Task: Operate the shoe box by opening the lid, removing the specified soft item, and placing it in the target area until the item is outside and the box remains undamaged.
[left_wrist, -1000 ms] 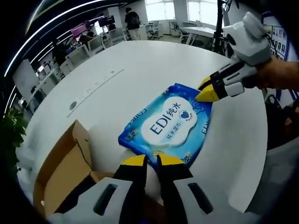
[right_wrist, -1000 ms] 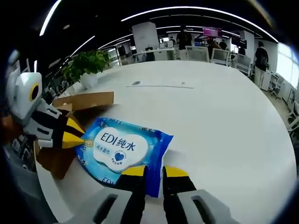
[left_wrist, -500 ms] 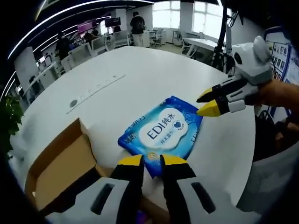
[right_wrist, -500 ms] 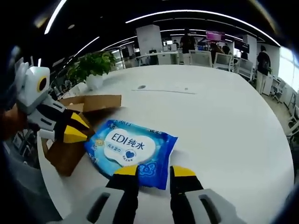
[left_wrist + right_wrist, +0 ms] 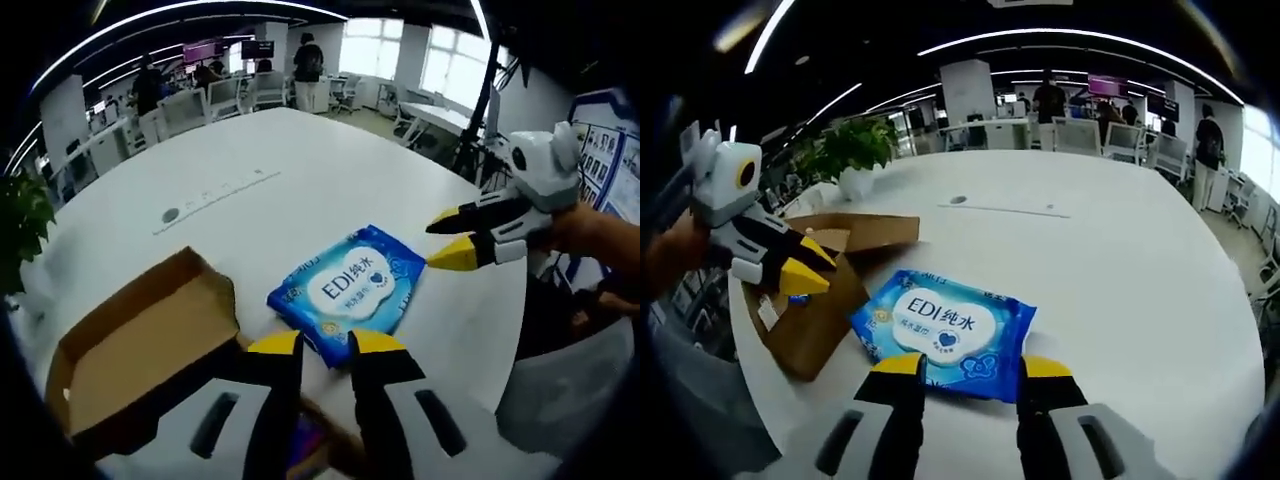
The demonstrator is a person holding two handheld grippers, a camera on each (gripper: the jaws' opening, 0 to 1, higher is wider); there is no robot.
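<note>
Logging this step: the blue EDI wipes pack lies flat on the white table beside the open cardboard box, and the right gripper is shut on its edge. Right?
Not quite. The blue EDI wipes pack does lie flat on the white table beside the open cardboard box, but the right gripper is open, its jaws apart and off the pack. The right gripper view shows it.

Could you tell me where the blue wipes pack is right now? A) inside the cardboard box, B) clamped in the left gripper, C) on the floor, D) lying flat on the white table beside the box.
D: the blue wipes pack lies flat on the white table, next to the open cardboard box, with both grippers clear of it.
</note>
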